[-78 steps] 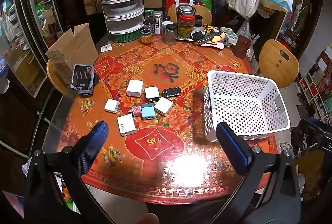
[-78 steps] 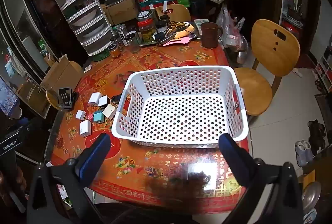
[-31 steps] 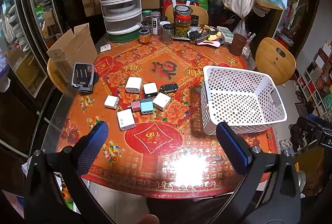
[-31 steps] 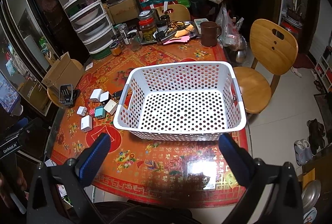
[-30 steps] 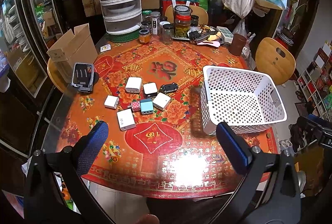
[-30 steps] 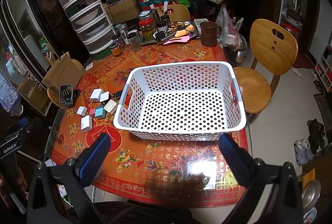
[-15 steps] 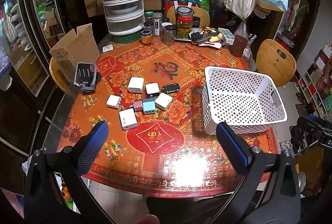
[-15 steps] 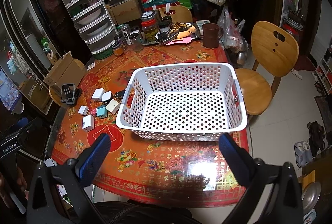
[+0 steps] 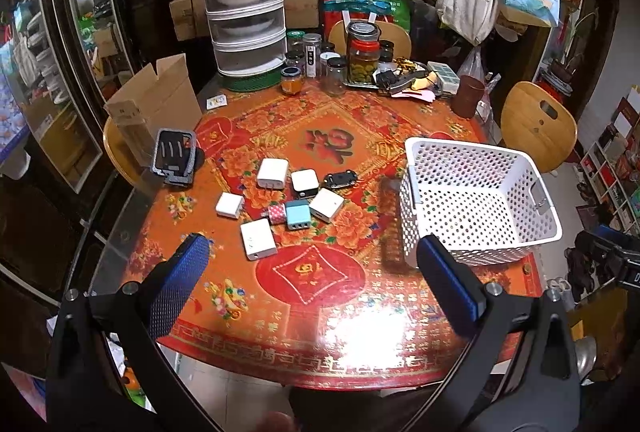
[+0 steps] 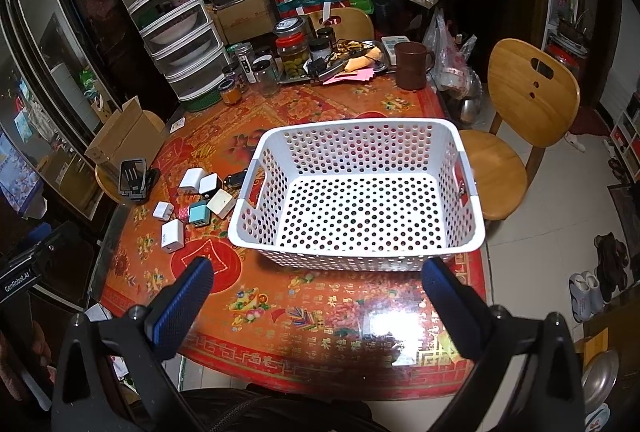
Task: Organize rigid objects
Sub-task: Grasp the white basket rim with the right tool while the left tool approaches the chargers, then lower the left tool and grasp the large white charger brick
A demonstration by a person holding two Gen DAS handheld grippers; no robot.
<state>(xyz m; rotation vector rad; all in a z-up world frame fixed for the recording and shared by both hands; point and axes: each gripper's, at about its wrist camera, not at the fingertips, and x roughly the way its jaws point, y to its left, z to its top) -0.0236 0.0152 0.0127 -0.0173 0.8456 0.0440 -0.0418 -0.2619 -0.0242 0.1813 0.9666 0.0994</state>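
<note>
**Eight small items, one empty basket**

Six white or cream chargers (image 9: 272,172), one teal charger (image 9: 298,215) and one black key fob (image 9: 340,179) cluster mid-table, left of the white basket (image 9: 480,168) at the right edge. Left gripper (image 9: 312,274) and right gripper (image 10: 316,296) hover wide open, empty. Both have pulled back slightly since earlier.

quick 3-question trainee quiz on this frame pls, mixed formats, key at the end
1. True or false: the white basket already holds a charger.
2. The teal charger touches which neighbour? A) pink polka-dot charger B) brown mug C) cardboard box
3. Fill in: the left gripper and right gripper are both ____.

Key: 1 false; 2 A; 3 open
</note>
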